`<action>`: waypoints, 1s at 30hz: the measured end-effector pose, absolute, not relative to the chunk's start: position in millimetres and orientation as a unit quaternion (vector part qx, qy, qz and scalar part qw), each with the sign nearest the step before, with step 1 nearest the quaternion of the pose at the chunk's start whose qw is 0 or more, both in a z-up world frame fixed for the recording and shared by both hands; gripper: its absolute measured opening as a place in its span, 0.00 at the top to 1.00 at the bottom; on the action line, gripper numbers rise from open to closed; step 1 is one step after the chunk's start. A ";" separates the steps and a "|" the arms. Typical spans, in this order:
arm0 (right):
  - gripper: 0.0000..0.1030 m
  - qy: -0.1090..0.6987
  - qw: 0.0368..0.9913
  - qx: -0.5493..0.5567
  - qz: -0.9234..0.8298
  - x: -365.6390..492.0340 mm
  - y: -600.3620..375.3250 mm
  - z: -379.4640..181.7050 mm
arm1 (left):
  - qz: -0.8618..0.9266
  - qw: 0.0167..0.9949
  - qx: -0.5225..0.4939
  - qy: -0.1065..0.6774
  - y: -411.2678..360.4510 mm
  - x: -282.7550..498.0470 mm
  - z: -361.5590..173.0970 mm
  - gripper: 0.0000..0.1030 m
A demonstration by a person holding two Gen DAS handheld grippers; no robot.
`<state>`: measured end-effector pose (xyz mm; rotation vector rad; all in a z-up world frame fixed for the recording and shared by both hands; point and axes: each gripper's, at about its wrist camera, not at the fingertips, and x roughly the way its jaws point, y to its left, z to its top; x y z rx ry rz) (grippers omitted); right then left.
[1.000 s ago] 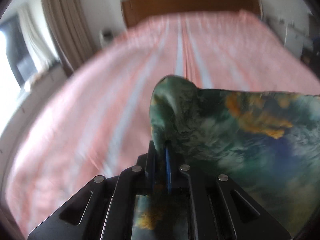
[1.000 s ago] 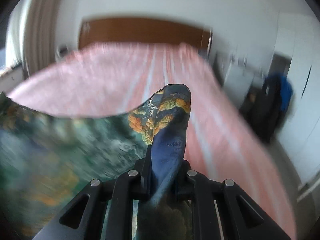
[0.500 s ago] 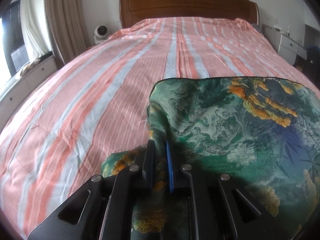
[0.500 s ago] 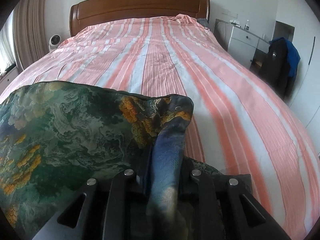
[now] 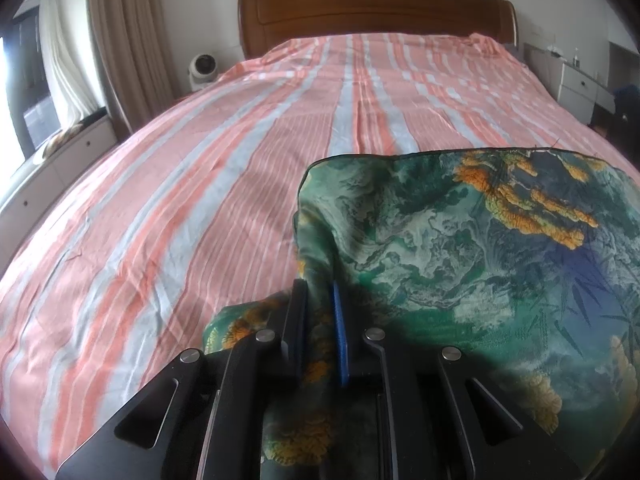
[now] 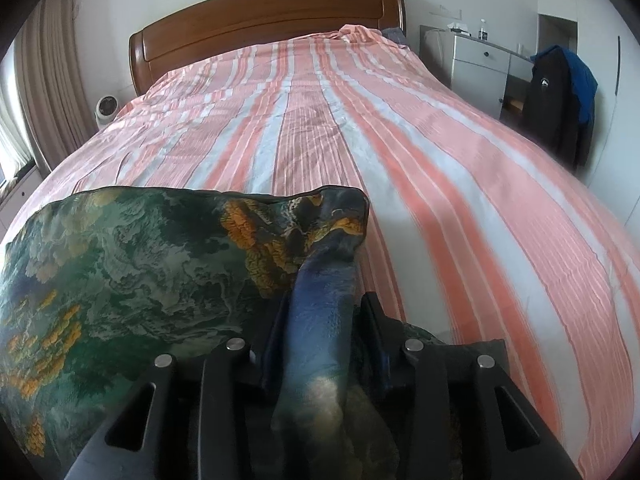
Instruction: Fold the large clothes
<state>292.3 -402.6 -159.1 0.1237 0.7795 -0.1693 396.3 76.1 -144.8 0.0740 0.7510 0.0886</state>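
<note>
A large green garment with orange and blue print (image 5: 460, 248) is stretched between my two grippers, low over the near end of the bed. My left gripper (image 5: 318, 300) is shut on its left corner. My right gripper (image 6: 324, 308) is shut on its right corner, where a blue fold (image 6: 320, 320) bunches up between the fingers. The cloth also fills the lower left of the right wrist view (image 6: 120, 272). More of it hangs below the grippers, partly hidden.
The bed (image 5: 224, 168) has a pink, orange and grey striped sheet and a wooden headboard (image 5: 372, 12). A small white fan (image 5: 202, 70) and curtains (image 5: 128, 40) stand at the left. A white cabinet (image 6: 480, 68) and a dark jacket (image 6: 560, 108) stand at the right.
Both grippers have come down and forward with the garment, from raised and blurred to low over the bed. Its top edge now sits lower and steadier.
</note>
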 end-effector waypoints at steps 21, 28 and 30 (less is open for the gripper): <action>0.28 0.394 0.911 0.093 -0.084 295.9 -418.7 -146.0 | 0.093 0.907 0.111 0.395 64.3 392.2 -116.7 0.24; 0.05 0.271 0.949 0.050 -0.154 225.1 -414.5 -58.3 | 0.016 0.940 0.085 0.329 38.8 332.3 -33.2 0.08; 0.03 0.232 0.959 0.066 -0.149 184.7 -406.5 -43.4 | -0.016 0.943 0.076 0.325 16.9 323.9 -20.3 0.04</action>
